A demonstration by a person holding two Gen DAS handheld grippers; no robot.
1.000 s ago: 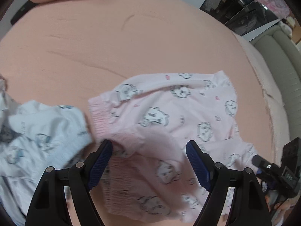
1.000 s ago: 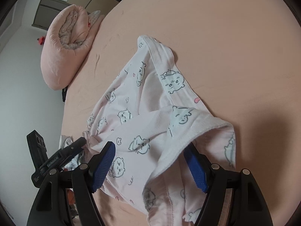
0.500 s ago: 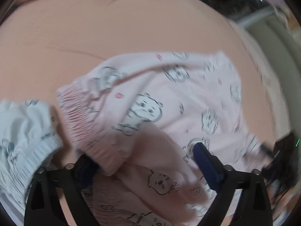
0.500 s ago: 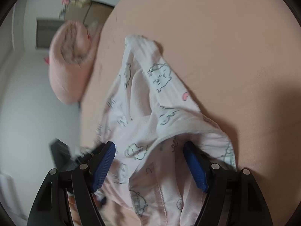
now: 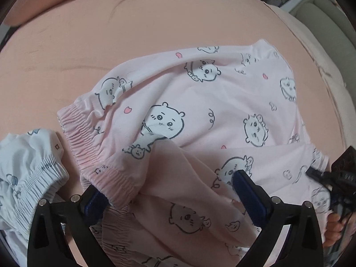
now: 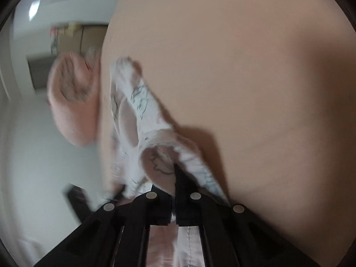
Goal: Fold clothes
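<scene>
A pair of pale pink cotton shorts printed with white cartoon animals and small hearts (image 5: 200, 102) lies spread on a peach-coloured bed sheet (image 5: 111, 33), its gathered elastic waistband (image 5: 77, 133) turned toward the left of the left wrist view. Part of the fabric is folded over itself near the bottom of that view.

The left gripper (image 5: 169, 191) points steeply down over this folded part with its jaws spread wide; the blue pads (image 5: 249, 191) stand on either side of a raised fold of the shorts and do not press it.

The right gripper (image 6: 173, 178) has just closed. Its black fingers sit together, clamped on a hem of the shorts (image 6: 155, 155), and the cloth bunches and lifts away from the sheet there. That view is blurred.

Just beside the waistband lies a light blue printed garment with its own elastic band (image 5: 33, 166). A rolled pink quilt (image 6: 71, 102) rests near the bed's far edge, with a grey wall (image 6: 33, 166) behind.
</scene>
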